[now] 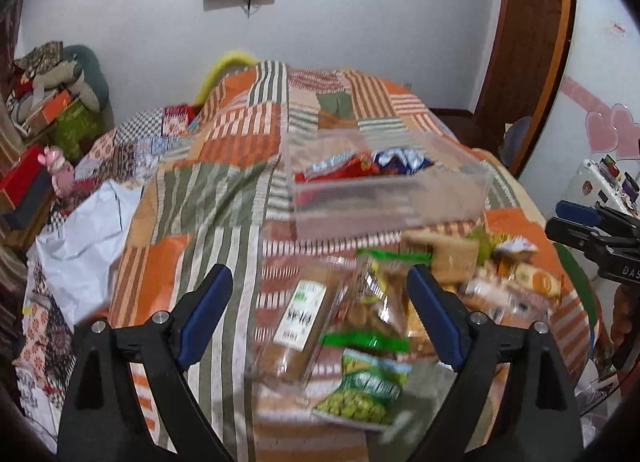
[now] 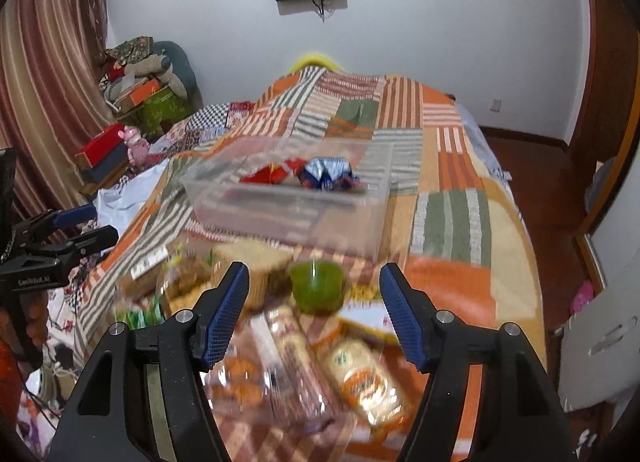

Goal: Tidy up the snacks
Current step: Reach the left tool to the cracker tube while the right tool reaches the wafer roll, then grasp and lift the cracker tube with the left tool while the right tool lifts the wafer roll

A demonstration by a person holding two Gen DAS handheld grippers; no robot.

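Lying crosswise, clear bin (image 2: pixel 288 205)

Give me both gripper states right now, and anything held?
Left gripper: open, holding nothing; snack packs lie below its fingers.
Right gripper: open, holding nothing; it hangs over the snack pile on the bed.

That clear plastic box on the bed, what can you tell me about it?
The clear plastic box is a shallow, open-topped rectangular bin with see-through walls, sitting upright on the patchwork quilt beyond the loose snack pile. Inside lie a red snack packet and a blue-and-silver packet, side by side. Neither gripper touches it. Blur hides finer details.
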